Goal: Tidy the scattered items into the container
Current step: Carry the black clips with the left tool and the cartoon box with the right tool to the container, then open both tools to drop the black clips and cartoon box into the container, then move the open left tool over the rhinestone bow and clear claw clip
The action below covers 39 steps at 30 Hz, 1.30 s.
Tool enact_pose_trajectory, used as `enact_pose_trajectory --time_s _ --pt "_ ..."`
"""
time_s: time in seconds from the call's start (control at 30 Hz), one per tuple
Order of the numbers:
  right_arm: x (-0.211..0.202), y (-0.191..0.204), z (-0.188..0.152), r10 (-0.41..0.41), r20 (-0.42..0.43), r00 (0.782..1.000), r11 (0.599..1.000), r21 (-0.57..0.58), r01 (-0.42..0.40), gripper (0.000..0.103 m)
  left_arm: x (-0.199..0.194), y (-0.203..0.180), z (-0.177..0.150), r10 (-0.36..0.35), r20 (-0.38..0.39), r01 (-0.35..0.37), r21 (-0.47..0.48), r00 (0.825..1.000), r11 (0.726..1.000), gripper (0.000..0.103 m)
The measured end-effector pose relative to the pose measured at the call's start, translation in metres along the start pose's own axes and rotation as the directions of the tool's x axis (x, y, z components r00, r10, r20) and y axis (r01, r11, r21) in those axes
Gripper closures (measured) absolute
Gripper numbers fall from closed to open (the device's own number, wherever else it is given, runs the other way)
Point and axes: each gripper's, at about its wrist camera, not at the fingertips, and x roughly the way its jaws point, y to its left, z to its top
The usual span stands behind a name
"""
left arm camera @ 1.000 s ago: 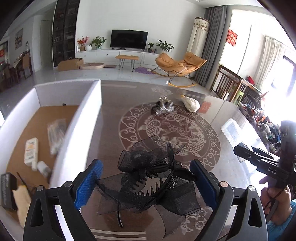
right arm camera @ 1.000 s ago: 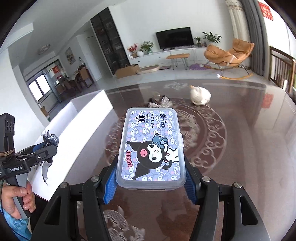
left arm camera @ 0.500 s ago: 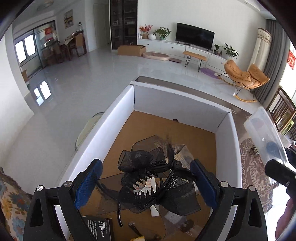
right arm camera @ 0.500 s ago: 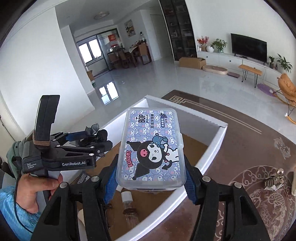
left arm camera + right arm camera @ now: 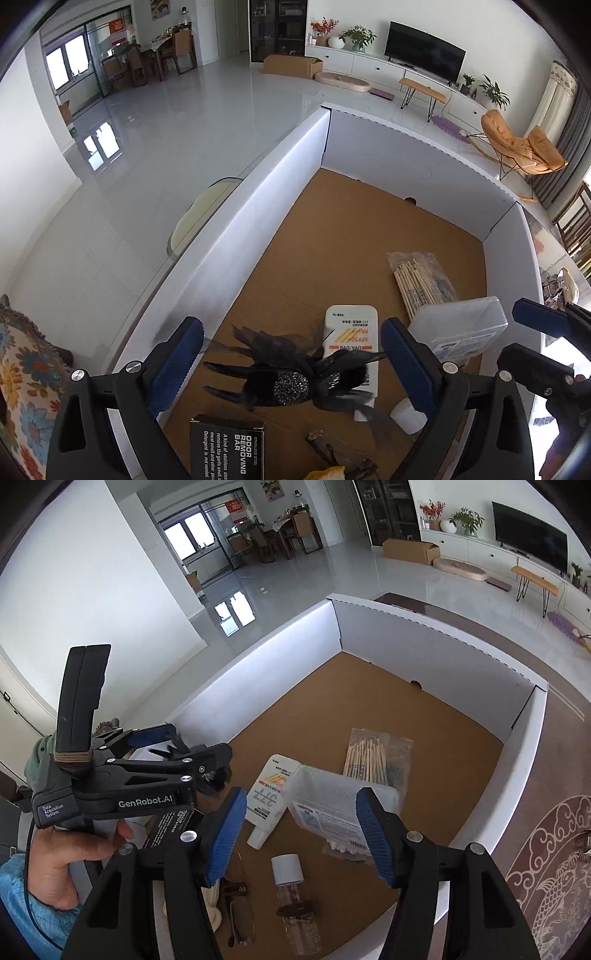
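a home's open living room: a wall-side black flat television above a long white cabinet, an orange rocking lounge chair, potted green plants, and a wooden dining table with chairs beside big windows.

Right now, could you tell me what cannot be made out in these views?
Right wrist: hair clip mostly hidden behind the left gripper.
Left wrist: black carton and yellow item cut off by the bottom edge.
Both: whether the plastic case rests on the box floor; its body hides the underside.
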Motion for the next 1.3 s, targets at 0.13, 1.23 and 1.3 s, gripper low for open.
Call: enact_pose_trajectory --time_s 0.13,1.23,1.3 --pt "-0.028 -0.004 -0.013 -0.015 0.062 0.998 1.0 -0.009 0.015 0.04 -0.005 -0.003 -0.003 -0.017 -0.003 0.017 -0.015 1.0 1.0 0.005" --pt "-0.233 -0.249 -0.381 -0.563 0.098 0.82 0.765 0.436 0.474 0.04 -0.044 -0.37 -0.243 -0.334 -0.077 0.321 0.537 0.939 0.78 0.0" --pt "-0.235 -0.25 -0.379 -0.558 0.122 0.821 0.77 0.444 0.458 0.04 -0.043 -0.376 -0.243 -0.327 -0.075 0.312 0.552 0.942 0.773 0.0"
